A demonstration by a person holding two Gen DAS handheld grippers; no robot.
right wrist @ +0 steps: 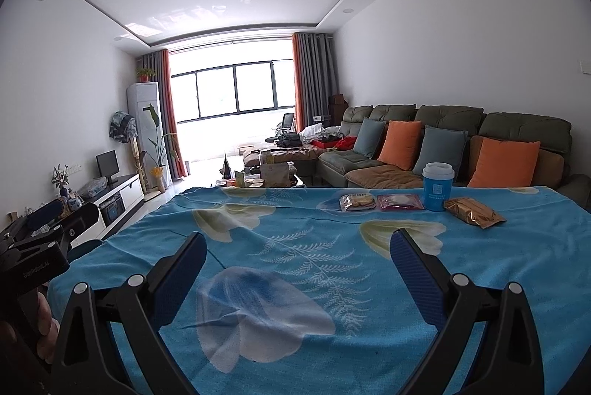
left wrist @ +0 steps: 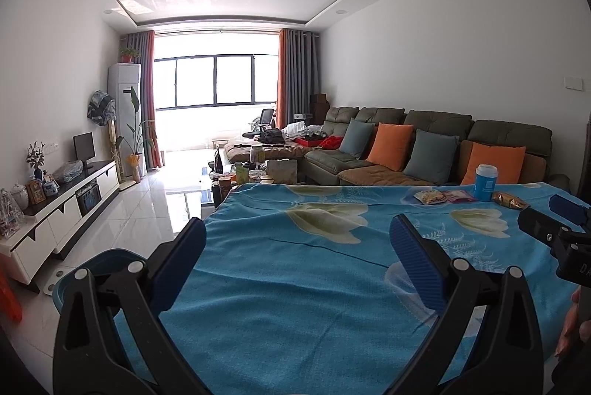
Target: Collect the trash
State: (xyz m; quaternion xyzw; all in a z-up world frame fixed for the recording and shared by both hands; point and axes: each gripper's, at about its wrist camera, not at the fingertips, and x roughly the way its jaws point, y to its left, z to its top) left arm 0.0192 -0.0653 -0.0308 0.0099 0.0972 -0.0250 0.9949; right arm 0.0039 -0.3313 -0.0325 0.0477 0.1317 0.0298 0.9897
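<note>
so the right gripper (right wrist: 298, 278) is spread wide with nothing between its blue pads (right wrist: 417, 278), just hanging over the near part of the blue flowered tablecloth (right wrist: 280, 239) without touching it; the left gripper (left wrist: 297, 264) is the same deal, jaws wide apart and empty, sitting off to the left near the table's left edge; the trash is all lined up along the far edge, ahead and to the right of both: a clear snack packet (right wrist: 357, 202), a pink packet (right wrist: 400, 201), a blue cup with a white lid (right wrist: 437, 186) standing upright, and a gold wrapper (right wrist: 474, 212) lying flat with its long axis slanting from far-left to near-right; I'd say the right one is clearly the closer hand, since from the left wrist view the same row sits way over at the far right; there's a blue bin (left wrist: 96, 269) just past the left table edge by the left gripper, probably where stuff goes; my guess is a reach forward-right for the gold wrapper, closing across its short width
</note>
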